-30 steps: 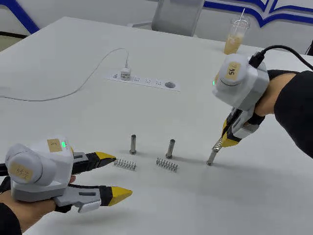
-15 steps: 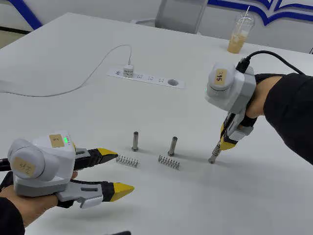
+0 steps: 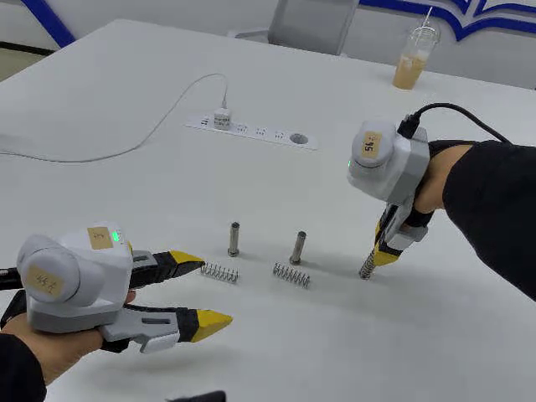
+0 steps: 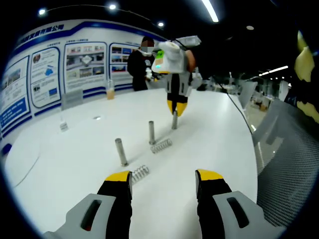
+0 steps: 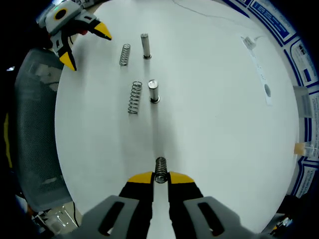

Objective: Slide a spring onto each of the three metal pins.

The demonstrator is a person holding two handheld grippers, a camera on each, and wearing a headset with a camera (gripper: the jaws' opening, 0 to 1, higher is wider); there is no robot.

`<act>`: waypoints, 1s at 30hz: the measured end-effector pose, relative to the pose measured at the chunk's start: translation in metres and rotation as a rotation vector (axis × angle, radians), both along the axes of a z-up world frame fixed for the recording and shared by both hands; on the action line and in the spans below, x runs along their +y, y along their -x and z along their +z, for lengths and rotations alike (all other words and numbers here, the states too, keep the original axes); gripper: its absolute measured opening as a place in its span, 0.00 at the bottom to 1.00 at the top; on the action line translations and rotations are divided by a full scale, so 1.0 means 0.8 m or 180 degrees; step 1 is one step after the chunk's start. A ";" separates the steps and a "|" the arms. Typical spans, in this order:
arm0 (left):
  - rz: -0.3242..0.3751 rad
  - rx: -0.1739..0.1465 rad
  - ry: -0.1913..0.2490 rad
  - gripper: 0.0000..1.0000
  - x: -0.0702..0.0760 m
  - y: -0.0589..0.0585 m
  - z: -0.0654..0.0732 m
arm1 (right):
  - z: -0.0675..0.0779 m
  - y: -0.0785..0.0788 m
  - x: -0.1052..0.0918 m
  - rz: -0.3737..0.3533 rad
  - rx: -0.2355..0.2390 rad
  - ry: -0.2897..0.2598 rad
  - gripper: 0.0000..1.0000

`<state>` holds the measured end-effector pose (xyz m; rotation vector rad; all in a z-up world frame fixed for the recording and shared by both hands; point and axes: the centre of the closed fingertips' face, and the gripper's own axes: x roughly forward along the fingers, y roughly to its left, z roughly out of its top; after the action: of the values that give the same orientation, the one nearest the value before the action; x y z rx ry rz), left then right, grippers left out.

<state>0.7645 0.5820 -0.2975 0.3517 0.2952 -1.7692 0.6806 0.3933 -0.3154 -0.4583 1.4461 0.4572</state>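
Note:
Three metal pins stand in a row on the white table (image 3: 126, 100). The left pin (image 3: 234, 239) and middle pin (image 3: 297, 248) are bare, and a loose spring (image 3: 219, 272) (image 3: 291, 275) lies in front of each. My right gripper (image 3: 381, 251) is shut on a third spring (image 3: 367, 266) that sits upright over the right pin and hides it. In the right gripper view that spring (image 5: 160, 170) stands between the yellow tips (image 5: 160, 178). My left gripper (image 3: 201, 291) is open and holds nothing, just left of the left-hand loose spring (image 4: 140, 173).
A white power strip (image 3: 251, 132) with a plugged charger and cable lies further back. An iced drink cup (image 3: 413, 59) stands at the far right edge, beside a chair (image 3: 306, 25). A mesh chair (image 4: 289, 164) stands off the table's edge.
My right gripper has come down with the spring, which now covers the right pin almost to the table. The left gripper has stayed where it was, open.

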 end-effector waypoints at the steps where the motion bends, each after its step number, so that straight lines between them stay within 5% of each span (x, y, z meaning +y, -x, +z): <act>1: 0.0004 0.0003 -0.0001 0.52 0.000 0.000 0.000 | -0.001 0.000 0.000 0.0001 0.0000 0.0000 0.12; 20: 0.0007 0.0005 0.0004 0.52 0.000 -0.001 0.002 | -0.004 0.005 0.001 0.0112 -0.0091 0.0055 0.16; 30: -0.0013 -0.0007 0.0001 0.52 -0.001 -0.001 0.003 | 0.016 -0.004 -0.003 0.0137 -0.0310 0.0126 0.21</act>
<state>0.7652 0.5816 -0.2949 0.3543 0.2928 -1.7728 0.6835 0.3905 -0.3025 -0.5372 1.3553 0.4355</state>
